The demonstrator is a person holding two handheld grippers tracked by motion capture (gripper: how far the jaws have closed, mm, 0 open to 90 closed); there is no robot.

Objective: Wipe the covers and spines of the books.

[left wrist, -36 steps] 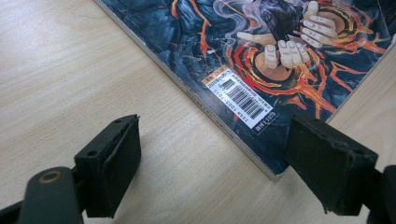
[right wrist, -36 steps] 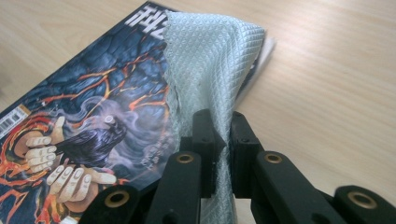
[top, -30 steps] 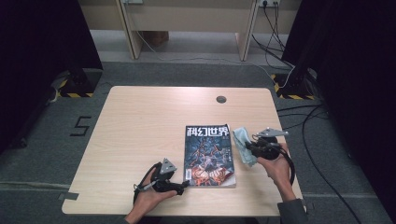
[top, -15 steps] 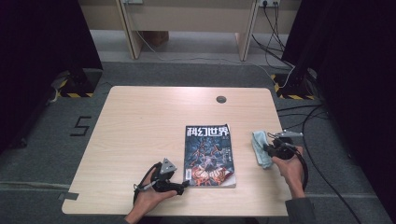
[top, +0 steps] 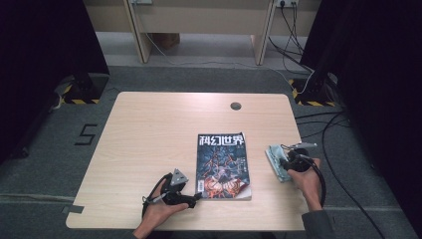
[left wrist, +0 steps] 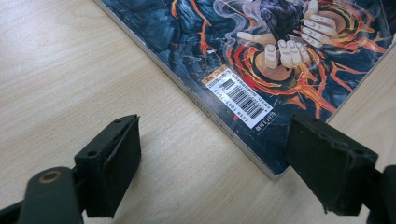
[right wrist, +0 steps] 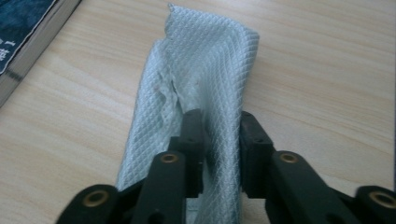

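A magazine (top: pixel 221 164) with a dark cover and red swirls lies on the wooden table (top: pixel 149 129). My left gripper (top: pixel 195 198) rests at its near left corner, open. In the left gripper view, its jaws (left wrist: pixel 215 158) straddle the magazine's (left wrist: pixel 280 56) corner and spine without touching. A pale green mesh cloth (top: pixel 275 158) lies right of the magazine. My right gripper (top: pixel 284 163) sits low over it. Its jaws (right wrist: pixel 222 126) have just been opening, and a fold of the cloth (right wrist: pixel 205 56) stands loose between them.
A round cable hole (top: pixel 235 105) sits near the table's far edge. The table's right edge (top: pixel 298 164) runs close beside the cloth. Cables (top: pixel 343 164) trail on the grey floor to the right. Bare wood stretches left of the magazine.
My right hand has carried the cloth rightwards and down onto the table beside the magazine. The left gripper has kept still.
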